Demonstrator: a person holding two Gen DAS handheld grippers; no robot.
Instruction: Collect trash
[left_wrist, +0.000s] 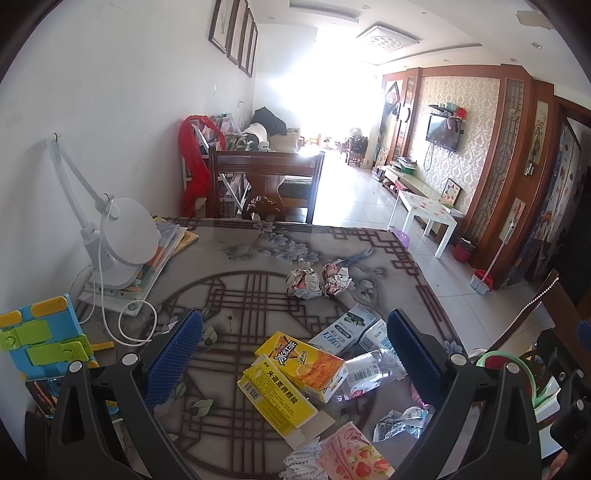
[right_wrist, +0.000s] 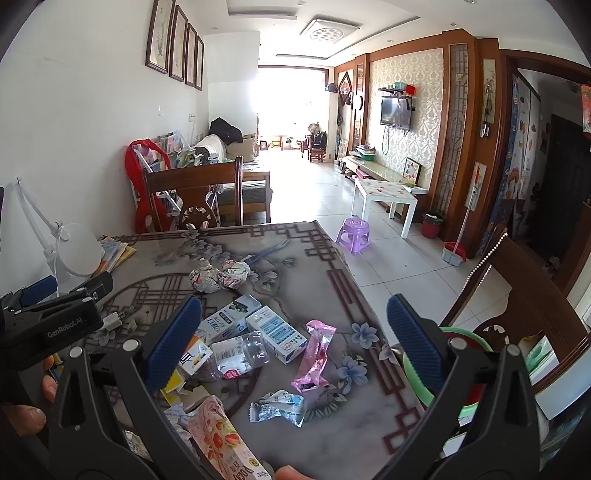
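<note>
Trash lies scattered on the patterned table (left_wrist: 258, 258). Under my open left gripper (left_wrist: 293, 354) are two yellow boxes (left_wrist: 306, 365), blue-white cartons (left_wrist: 341, 328) and a crushed clear bottle (left_wrist: 371, 373). Two crumpled paper balls (left_wrist: 303, 284) sit farther back. My right gripper (right_wrist: 293, 339) is open above a pink wrapper (right_wrist: 314, 354), a carton (right_wrist: 277, 334), the bottle (right_wrist: 238, 356) and a crumpled blue-white wrapper (right_wrist: 279, 404). A strawberry-print packet (right_wrist: 225, 439) lies nearest. A green basket (right_wrist: 469, 334) stands off the table's right edge.
A white desk lamp (left_wrist: 125, 236) with its cord, a stack of books and a blue-green stand (left_wrist: 44, 336) fill the table's left side. A wooden chair (left_wrist: 264, 184) stands behind the table, another chair (right_wrist: 524, 295) at the right. A purple stool (right_wrist: 354, 230) is on the floor.
</note>
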